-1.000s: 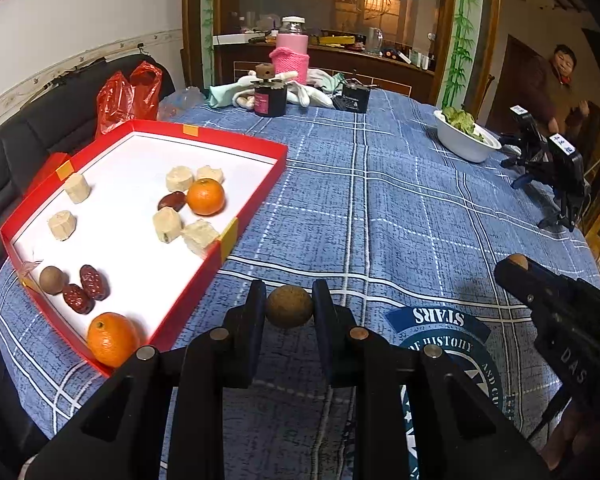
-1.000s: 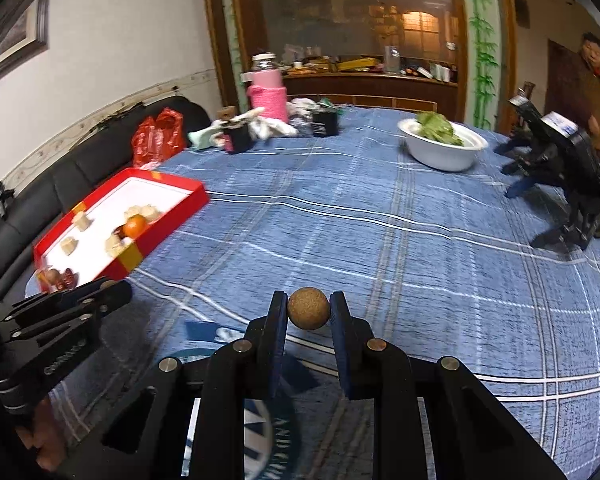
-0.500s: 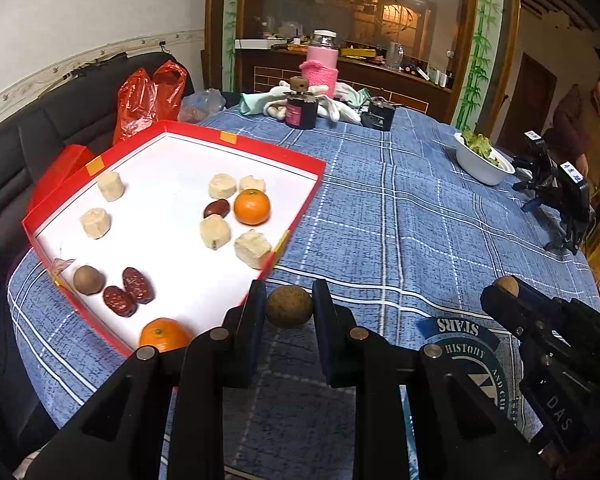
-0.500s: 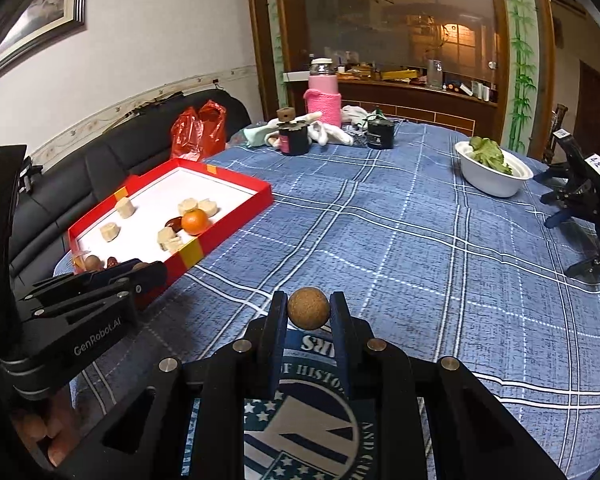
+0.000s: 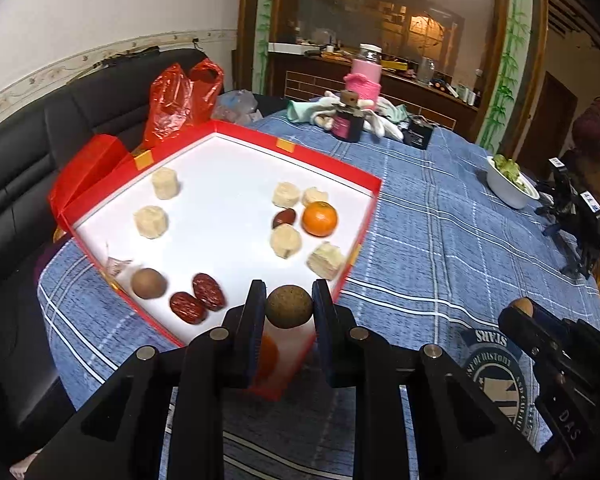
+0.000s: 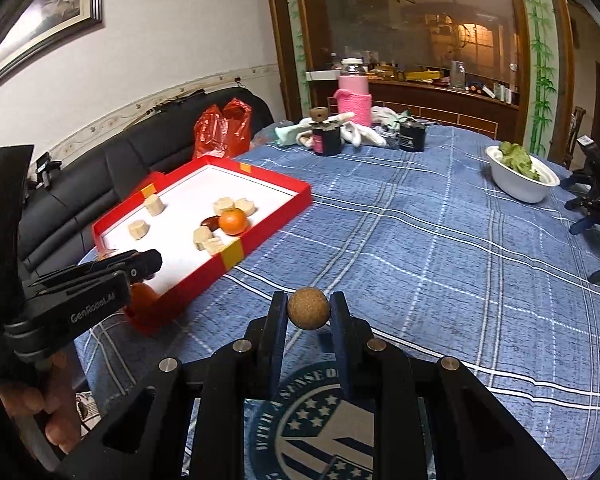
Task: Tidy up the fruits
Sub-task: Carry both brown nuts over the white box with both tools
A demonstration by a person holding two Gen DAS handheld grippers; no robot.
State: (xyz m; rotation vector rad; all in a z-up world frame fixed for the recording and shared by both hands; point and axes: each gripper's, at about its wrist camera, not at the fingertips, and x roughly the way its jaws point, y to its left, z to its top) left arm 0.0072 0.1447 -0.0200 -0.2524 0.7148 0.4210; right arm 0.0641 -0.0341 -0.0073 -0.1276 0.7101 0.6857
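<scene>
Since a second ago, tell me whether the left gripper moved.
Yes. The left gripper moved from over the blue cloth to over the red tray's near corner.

Both grippers, L (image 5: 289,310) & R (image 6: 309,314), jaws clamped.

The red tray (image 5: 364,216) has a broad bare white stretch through its middle, between two pale cakes (image 5: 152,220) at the left and the tangerine (image 5: 319,219) cluster at the right; red dates (image 5: 198,300) and a brown longan (image 5: 148,283) crowd its near edge; the desk (image 6: 420,232) lies open across the blue cloth; a white bowl (image 6: 520,180) and black stands (image 6: 596,200) block the far right; jars (image 6: 327,140) line the back.
</scene>
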